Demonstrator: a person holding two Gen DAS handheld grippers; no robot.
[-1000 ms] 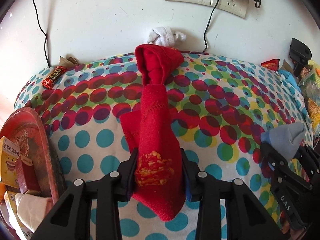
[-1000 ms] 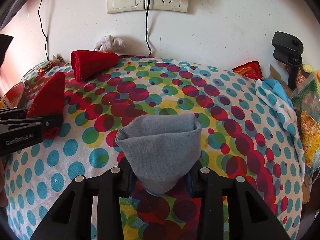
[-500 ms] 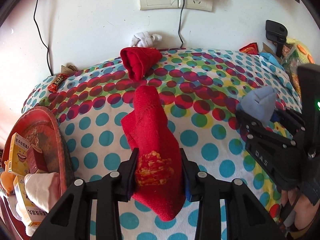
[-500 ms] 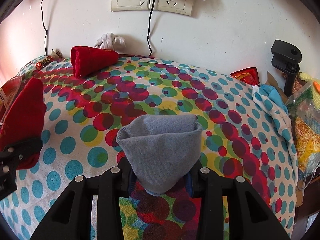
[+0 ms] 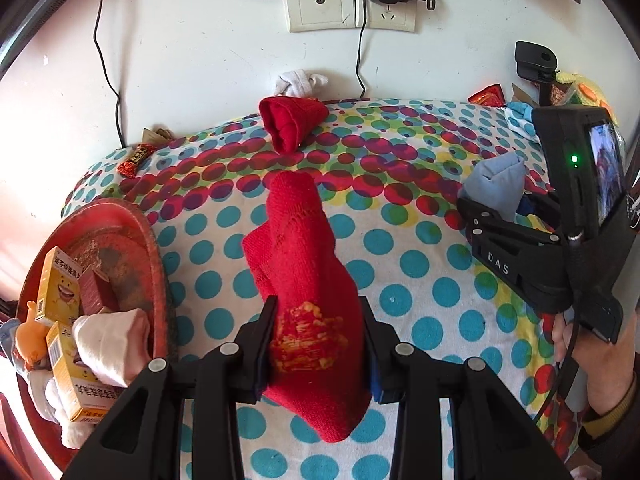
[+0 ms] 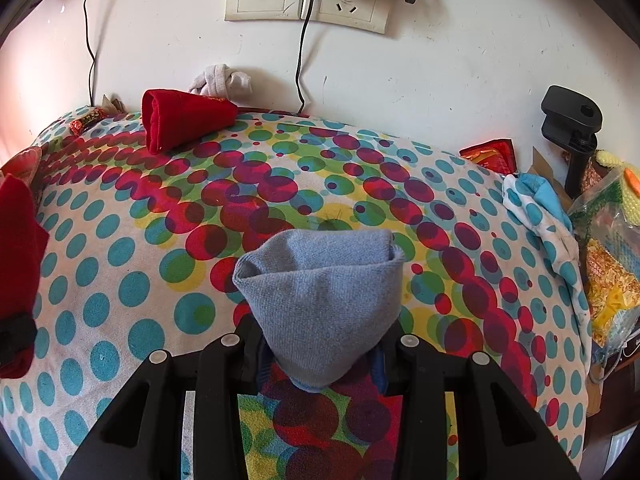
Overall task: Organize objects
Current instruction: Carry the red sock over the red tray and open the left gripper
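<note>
My left gripper (image 5: 318, 344) is shut on a red sock (image 5: 304, 264) with a yellow mark, lifted above the dotted cloth (image 5: 400, 248). The sock's edge shows at the left of the right wrist view (image 6: 16, 248). My right gripper (image 6: 320, 356) is shut on a folded grey-blue sock (image 6: 320, 300), which also appears in the left wrist view (image 5: 498, 184) at the right. A rolled red sock (image 5: 290, 122) (image 6: 180, 124) lies near the wall, with a knotted white sock (image 5: 300, 82) (image 6: 222, 80) behind it.
A red tray (image 5: 136, 232) at the left holds yellow boxes (image 5: 60, 280) and a pale sock (image 5: 112, 344). A candy wrapper (image 5: 136, 158) lies at the back left. Snack bags (image 6: 608, 272), a black clamp (image 6: 572, 128) and a blue-white cloth (image 6: 540, 208) crowd the right. Cables hang from the wall sockets (image 6: 308, 0).
My left gripper has pulled back and up with the red sock, away from the rolled red sock. The right gripper with the grey-blue sock has stayed in place.
</note>
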